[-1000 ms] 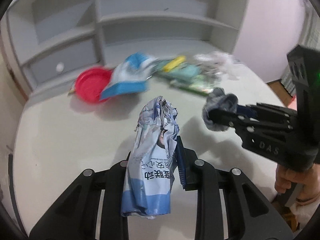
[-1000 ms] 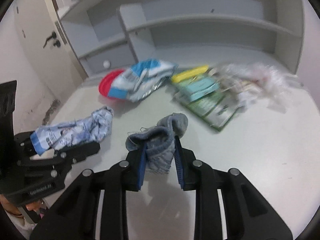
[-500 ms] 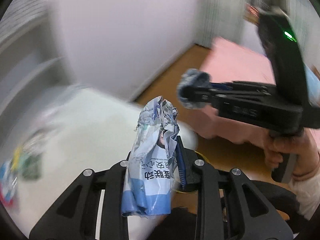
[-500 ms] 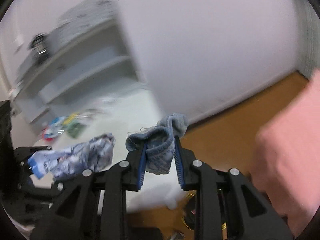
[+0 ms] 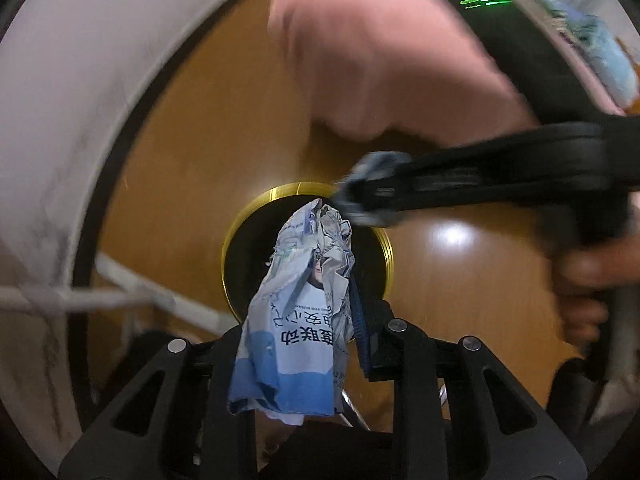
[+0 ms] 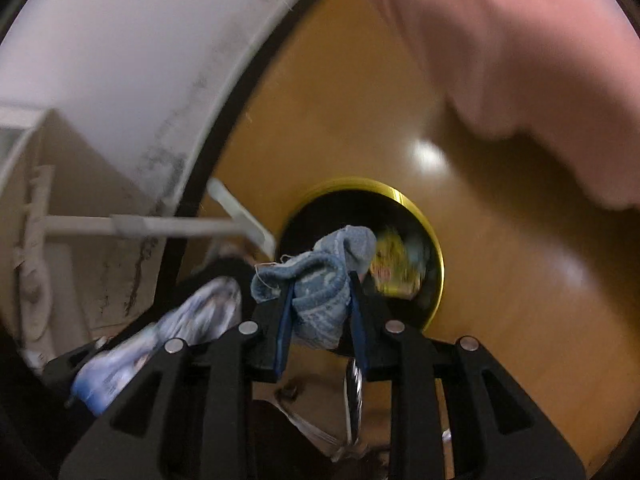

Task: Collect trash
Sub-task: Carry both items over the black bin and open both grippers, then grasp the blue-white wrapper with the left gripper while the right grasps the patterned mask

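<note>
A round bin (image 6: 434,248) with a yellow rim and a black inside stands on the wooden floor (image 6: 500,300), seen from above past both of my tools. In the right wrist view some yellow, blurred rubbish (image 6: 394,264) shows at the bottom of it; what it is I cannot tell.

My left hand-held gripper (image 5: 320,320) is clamped narrow on a crumpled blue-and-white printed wrapper (image 5: 304,308), whose wrinkled top stands out beyond the fingertips and lies over the dark mouth of the bin. The wrapper's blue lower end hangs back toward the camera.

My right hand-held gripper (image 6: 320,312) is pinched on a bunched blue-grey cloth (image 6: 320,280), held between its blue pads (image 6: 286,328). The cloth's folded top lies over the near left part of the bin's opening.

From the left wrist view, the right tool reaches in from the right, my hand (image 5: 588,276) around its handle, and its cloth-bearing tip sits just beside the top of the wrapper, above the bin's far rim. From the right wrist view, the wrapper appears low at the left, near the cloth.

A pink fabric shape (image 6: 520,52), blurred, fills the far right. A white curved wall (image 6: 120,60) with dark scuffs runs along the left.
</note>
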### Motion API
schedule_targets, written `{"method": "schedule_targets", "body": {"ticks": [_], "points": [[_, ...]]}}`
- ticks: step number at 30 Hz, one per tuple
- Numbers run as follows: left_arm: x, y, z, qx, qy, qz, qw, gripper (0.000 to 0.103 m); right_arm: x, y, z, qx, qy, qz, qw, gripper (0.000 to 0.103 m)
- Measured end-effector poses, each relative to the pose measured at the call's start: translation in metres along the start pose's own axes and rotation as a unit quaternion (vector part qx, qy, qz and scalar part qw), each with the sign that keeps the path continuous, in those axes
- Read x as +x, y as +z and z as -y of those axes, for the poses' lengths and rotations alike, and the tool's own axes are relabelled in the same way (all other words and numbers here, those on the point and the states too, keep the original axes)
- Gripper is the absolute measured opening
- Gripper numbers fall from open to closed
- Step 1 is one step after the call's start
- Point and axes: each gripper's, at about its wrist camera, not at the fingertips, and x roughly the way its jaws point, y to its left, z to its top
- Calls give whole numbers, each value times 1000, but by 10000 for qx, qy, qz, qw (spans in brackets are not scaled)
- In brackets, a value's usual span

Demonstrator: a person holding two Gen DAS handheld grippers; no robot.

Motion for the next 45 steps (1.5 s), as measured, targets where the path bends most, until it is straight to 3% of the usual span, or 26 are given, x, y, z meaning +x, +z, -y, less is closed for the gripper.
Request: {"method": "schedule_targets", "body": {"ticks": [3,8,14,17,18,19,20,21,24,27,29,31,33,35,37,40,42,45], "points": [[61,0,-32,-504,-77,-616,9968,25,42,6,17,181,-152,-470,9986,26],[108,-3,-55,-968,-381,-1113,9883,24,88,7,35,690,-73,-865,9938,26],[137,3,-57,-1133,-562,-1393,9821,25,121,11,37,917,-116,-997,9907,26],[131,1,-49,-1117,-556,-1204,9848,27,121,14,35,878,-192,-864,9922,27],[126,1,-49,-1144,-540,-1075,9861,34,121,14,32,884,-213,-809,9926,37],[121,2,-48,-1211,-595,-955,9862,67,119,14,32,898,-251,-787,9925,60],[117,1,-47,-1258,-619,-883,9862,98,114,14,34,914,-276,-784,9923,72],[112,1,-47,-1295,-625,-758,9867,97,105,14,35,935,-230,-683,9930,79],[97,3,-38,-1286,-743,-621,9870,97,69,12,39,904,-215,-394,9949,79],[64,4,-13,-1103,-982,-413,9882,97,9,15,49,983,-407,159,9942,79],[25,7,12,-737,-1133,20,9908,97,-38,15,49,940,-644,729,9908,80],[-27,11,40,-206,-1082,636,9919,97,-103,6,37,687,-1040,1642,9785,93],[-93,12,64,365,-893,1453,9847,97,-167,-14,15,456,-1392,2696,9518,97],[-157,4,73,649,-699,2217,9704,97,-217,-37,-13,255,-1590,3509,9225,97],[-213,-11,64,609,-595,2840,9550,97,-243,-52,-41,-45,-1620,3950,9043,97],[-277,-44,28,281,-259,3459,9375,97,-253,-65,-90,-716,-1566,4176,8921,97],[-308,-71,-13,-134,315,3656,9301,97,-244,-67,-128,-1267,-1492,4096,8910,97],[-335,-123,-91,-1140,1414,3702,9110,97,-220,-67,-184,-1935,-1206,3908,8918,97]]}}
